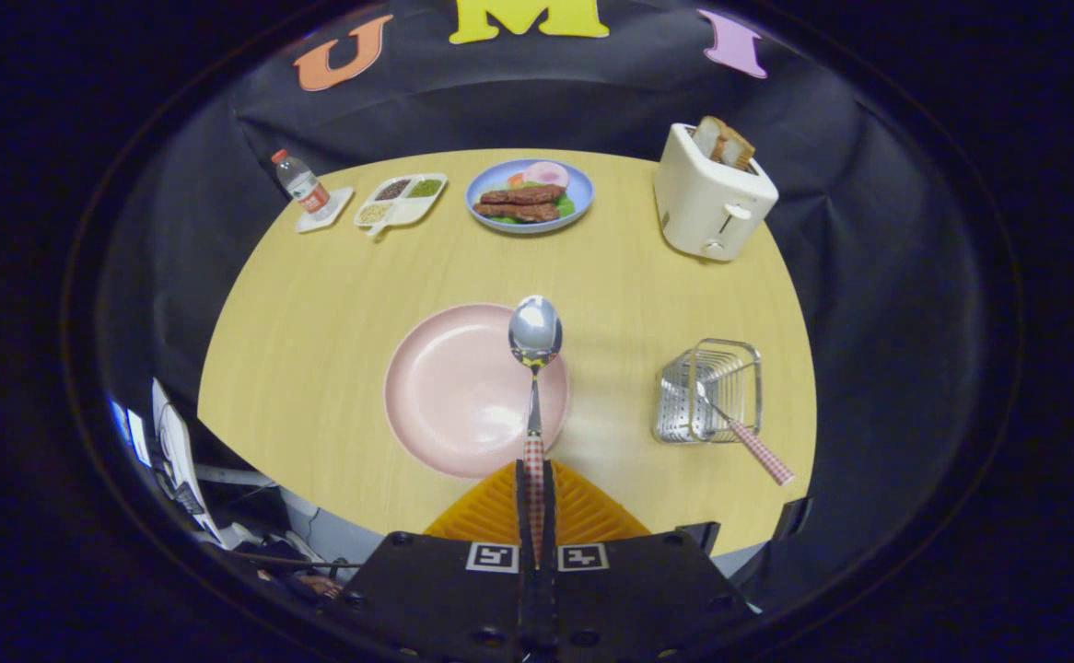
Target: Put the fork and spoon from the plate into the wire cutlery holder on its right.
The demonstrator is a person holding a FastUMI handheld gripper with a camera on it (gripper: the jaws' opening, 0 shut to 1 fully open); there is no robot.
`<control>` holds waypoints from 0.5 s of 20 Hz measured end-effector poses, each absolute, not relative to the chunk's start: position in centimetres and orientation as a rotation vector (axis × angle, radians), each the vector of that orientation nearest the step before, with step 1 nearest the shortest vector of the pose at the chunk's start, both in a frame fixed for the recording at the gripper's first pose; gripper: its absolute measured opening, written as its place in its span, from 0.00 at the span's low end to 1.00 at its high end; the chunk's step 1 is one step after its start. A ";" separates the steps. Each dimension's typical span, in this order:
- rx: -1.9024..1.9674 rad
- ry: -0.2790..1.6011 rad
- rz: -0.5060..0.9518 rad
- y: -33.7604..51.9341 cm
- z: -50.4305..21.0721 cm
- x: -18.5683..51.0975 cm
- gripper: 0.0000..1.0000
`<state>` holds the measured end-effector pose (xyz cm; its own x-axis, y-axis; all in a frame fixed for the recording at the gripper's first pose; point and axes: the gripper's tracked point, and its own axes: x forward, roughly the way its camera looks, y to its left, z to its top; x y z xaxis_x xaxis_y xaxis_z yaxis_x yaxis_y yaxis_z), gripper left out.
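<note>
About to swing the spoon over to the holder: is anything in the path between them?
Nothing visible. The claw is shut on the spoon, held over the plate. Only bare table lies between it and the holder. The fork already leans out of the holder toward the near side.

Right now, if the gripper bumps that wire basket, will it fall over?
Probably it could. The wire cutlery holder looks thin and light, and the fork leans out over its rim, which may help tip it. The gripper, shut on the spoon, should likely lower it in gently.
</note>
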<state>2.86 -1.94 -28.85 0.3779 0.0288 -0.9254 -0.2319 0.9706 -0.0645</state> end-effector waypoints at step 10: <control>-0.204 1.178 0.168 -11.5 -25.7 3.7 0.01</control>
